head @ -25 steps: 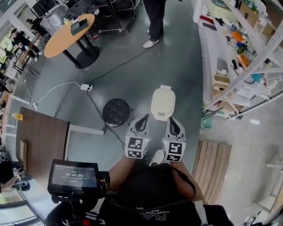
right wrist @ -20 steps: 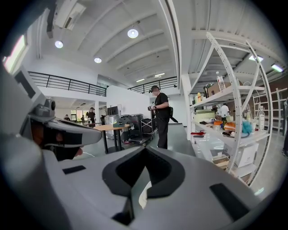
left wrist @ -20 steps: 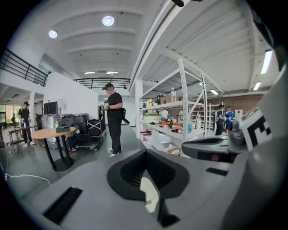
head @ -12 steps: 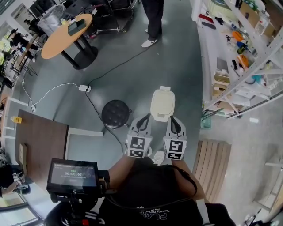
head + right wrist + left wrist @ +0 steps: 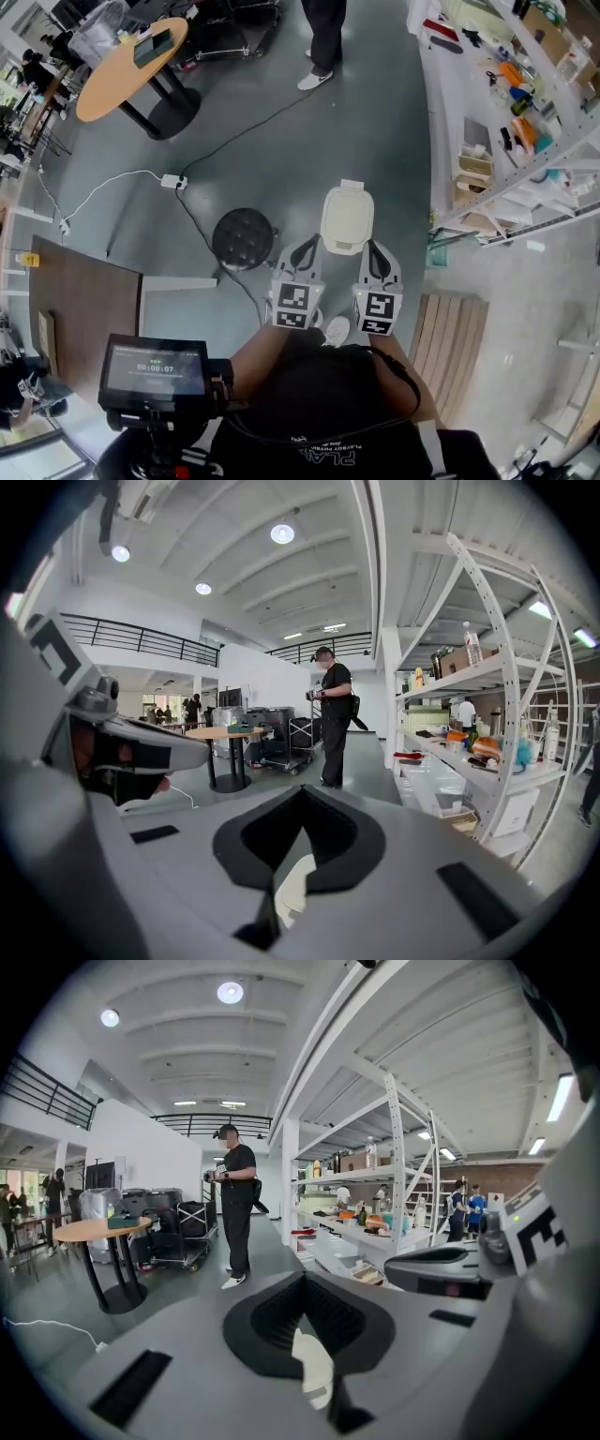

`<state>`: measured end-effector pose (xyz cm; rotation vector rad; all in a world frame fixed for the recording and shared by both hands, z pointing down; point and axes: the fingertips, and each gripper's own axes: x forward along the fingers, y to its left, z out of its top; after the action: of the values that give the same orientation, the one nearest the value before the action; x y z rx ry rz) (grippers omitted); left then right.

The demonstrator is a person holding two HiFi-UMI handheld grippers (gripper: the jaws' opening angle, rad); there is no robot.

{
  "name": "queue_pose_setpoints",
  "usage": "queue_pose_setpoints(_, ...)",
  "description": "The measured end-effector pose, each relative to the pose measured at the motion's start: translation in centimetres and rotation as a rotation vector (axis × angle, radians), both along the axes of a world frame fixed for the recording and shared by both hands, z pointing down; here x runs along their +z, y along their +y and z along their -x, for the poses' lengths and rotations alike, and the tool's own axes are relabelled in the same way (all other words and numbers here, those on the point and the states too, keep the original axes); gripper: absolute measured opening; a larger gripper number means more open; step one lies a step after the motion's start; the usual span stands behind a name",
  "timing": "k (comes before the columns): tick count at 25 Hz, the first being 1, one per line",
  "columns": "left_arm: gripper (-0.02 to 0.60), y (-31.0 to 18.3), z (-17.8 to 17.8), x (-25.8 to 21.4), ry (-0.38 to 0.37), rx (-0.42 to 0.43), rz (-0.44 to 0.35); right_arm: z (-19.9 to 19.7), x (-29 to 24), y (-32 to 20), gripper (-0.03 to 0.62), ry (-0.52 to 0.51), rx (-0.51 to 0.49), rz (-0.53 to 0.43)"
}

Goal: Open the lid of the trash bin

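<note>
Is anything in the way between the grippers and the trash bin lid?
Nothing visible. The left gripper and right gripper hang just short of the lid; the black stool stands off to the left.

Only the lid of the trash bin (image 5: 346,220) is being shown; its body is being hidden beneath. Beyond the bin, a person (image 5: 322,42) is being cut off by the top edge. Right of the bin, items on the shelves (image 5: 480,141) are being rendered too small to tell.
</note>
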<state>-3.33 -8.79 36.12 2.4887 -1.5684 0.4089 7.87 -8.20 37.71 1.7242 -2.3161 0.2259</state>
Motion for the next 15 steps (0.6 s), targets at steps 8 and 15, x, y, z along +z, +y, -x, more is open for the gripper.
queue_pose_setpoints(8,-0.003,-3.5,1.8,0.8,0.017,-0.003,0.026,1.3,0.9,-3.6,0.0,0.003,0.016,0.029)
queue_pose_setpoints(15,-0.003,-6.1,3.5,0.6,0.034,0.015,0.027,2.4,0.0,-6.4,0.001,0.046,0.027,0.01)
